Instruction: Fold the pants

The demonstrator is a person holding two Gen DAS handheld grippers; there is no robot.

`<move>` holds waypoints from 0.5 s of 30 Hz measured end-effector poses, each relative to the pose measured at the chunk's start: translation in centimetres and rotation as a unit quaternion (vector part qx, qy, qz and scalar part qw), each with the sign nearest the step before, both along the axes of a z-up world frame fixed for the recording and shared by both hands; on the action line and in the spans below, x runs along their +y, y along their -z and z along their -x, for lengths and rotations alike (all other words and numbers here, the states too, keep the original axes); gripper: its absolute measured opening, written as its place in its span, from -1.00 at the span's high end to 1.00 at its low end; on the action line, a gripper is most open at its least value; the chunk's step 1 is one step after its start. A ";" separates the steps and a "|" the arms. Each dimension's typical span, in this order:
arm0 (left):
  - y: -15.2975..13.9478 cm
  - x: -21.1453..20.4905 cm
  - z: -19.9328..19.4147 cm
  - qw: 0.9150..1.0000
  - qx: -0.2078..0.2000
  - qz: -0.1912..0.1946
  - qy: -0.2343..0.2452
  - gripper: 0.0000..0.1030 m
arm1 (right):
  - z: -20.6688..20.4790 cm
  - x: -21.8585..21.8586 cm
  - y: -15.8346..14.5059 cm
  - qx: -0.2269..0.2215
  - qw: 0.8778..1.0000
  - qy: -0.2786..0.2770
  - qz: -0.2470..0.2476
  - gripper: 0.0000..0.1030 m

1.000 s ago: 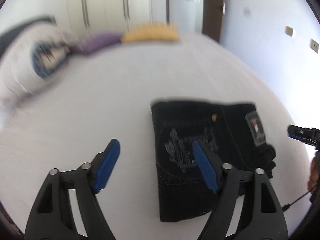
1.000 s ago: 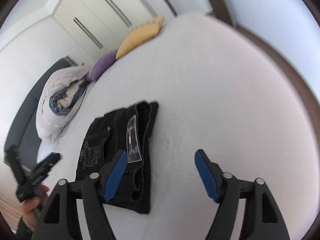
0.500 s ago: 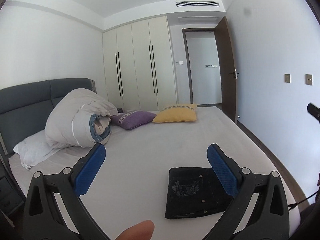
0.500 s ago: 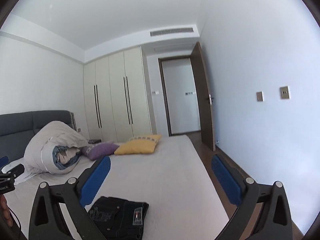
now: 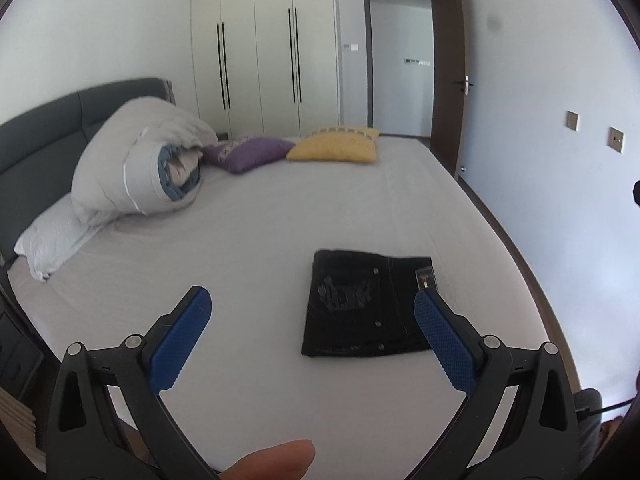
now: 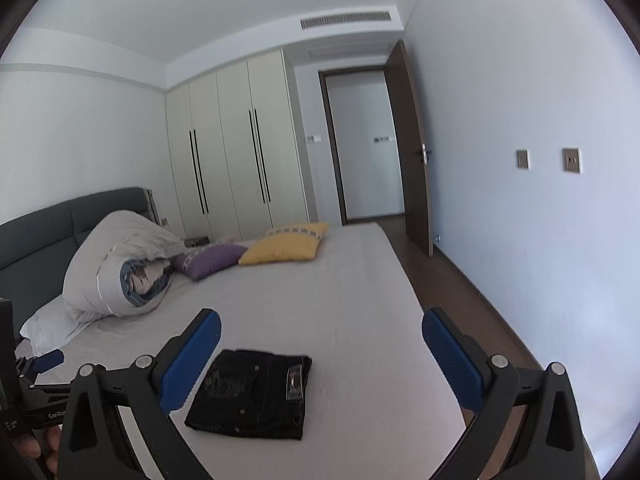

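Observation:
The dark pants (image 5: 366, 306) lie folded into a compact rectangle on the white bed sheet (image 5: 256, 232), near the bed's right edge; they also show in the right wrist view (image 6: 252, 394). My left gripper (image 5: 312, 338) is open and empty, held back above the bed, with the pants ahead of its right finger. My right gripper (image 6: 322, 358) is open and empty, raised well above and behind the pants. The left gripper also shows at the left edge of the right wrist view (image 6: 34, 380).
A rolled grey duvet (image 5: 136, 164) and a white pillow (image 5: 52, 240) lie by the dark headboard (image 5: 44, 128). A purple cushion (image 5: 250, 152) and a yellow cushion (image 5: 334, 148) sit at the far side. Wardrobe (image 5: 260, 48), open door (image 5: 446, 68) and wall lie beyond.
Both grippers pulled up and back from the folded pants, first tilting up toward the room, then tipping down a little. The pants lie still.

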State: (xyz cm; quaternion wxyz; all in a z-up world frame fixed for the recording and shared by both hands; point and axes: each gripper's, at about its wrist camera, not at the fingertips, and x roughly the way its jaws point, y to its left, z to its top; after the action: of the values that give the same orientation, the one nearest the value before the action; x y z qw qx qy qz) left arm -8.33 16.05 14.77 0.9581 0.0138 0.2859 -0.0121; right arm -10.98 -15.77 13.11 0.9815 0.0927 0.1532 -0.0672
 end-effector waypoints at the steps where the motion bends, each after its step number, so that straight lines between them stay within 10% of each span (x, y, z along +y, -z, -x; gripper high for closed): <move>1: 1.3 -0.1 -0.6 1.000 0.014 0.007 -0.001 -1.00 | -0.5 0.0 0.9 0.019 1.000 -0.004 -0.010 -1.00; 15: 9.4 -1.2 -4.7 0.994 0.106 -0.007 -0.006 -1.00 | -4.0 3.2 8.5 0.171 0.985 -0.023 -0.003 -1.00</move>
State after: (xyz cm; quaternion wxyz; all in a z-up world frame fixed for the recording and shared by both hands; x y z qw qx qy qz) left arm -3.60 14.84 5.41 0.9223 0.0177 0.3861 -0.0056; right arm -6.99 -12.58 4.60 0.9417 0.0797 0.3214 -0.0591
